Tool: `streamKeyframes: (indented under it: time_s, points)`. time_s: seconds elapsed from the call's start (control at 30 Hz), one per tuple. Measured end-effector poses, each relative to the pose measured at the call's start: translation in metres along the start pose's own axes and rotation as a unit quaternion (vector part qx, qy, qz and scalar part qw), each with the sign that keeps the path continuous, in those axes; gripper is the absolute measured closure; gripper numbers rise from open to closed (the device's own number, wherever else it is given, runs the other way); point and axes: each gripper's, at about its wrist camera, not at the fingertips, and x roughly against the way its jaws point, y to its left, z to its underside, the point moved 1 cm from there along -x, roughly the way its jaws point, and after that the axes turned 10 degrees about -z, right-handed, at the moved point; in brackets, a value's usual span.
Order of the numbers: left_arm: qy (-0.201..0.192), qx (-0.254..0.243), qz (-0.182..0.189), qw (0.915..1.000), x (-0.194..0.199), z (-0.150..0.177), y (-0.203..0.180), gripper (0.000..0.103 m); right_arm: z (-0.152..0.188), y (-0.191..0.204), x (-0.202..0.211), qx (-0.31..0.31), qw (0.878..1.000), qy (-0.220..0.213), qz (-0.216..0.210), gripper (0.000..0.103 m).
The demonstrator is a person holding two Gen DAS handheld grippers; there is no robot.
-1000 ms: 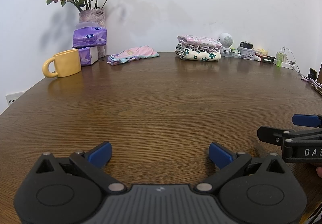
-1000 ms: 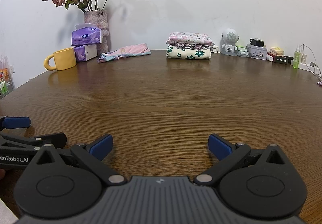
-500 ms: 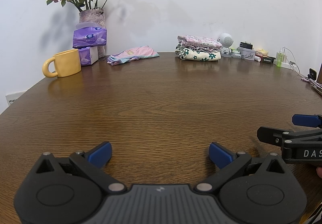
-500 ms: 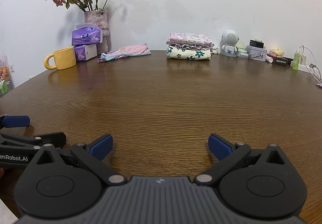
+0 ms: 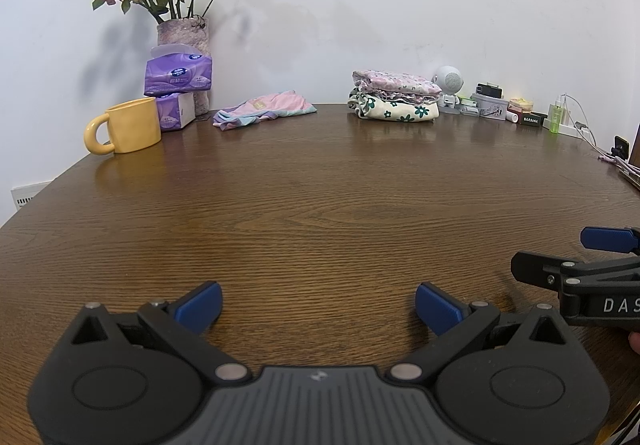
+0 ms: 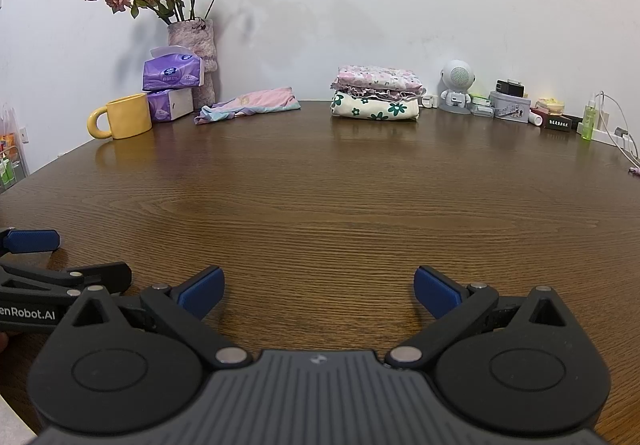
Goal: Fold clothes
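Where the table [image 5: 320,205] ends, a pink garment [image 5: 264,109] lies crumpled.

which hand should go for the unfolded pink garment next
Left, probably. The pink garment lies far back on the table's left side near the yellow mug, and the left tool sits on that side of the right tool. Both are open and empty, equally far back.

Wall [image 5: 400,5]: plain white, faint flower shadows.
Table [image 5: 320,197]: dark wood-grain, glossy, seemingly rounded edge.
Wall plate [image 5: 24,197]: low left, perhaps an outlet.
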Motion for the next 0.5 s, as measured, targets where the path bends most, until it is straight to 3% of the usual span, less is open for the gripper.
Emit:
streamKeyframes:
  time_s: [0.5]
  points:
    - [0.0,-0.005,0.003,1.0,0.0005,0.0004,-0.0016,0.0,-0.0002,0.0016,-0.0001,0.003,1.0,-0.001,0.002,0.0]
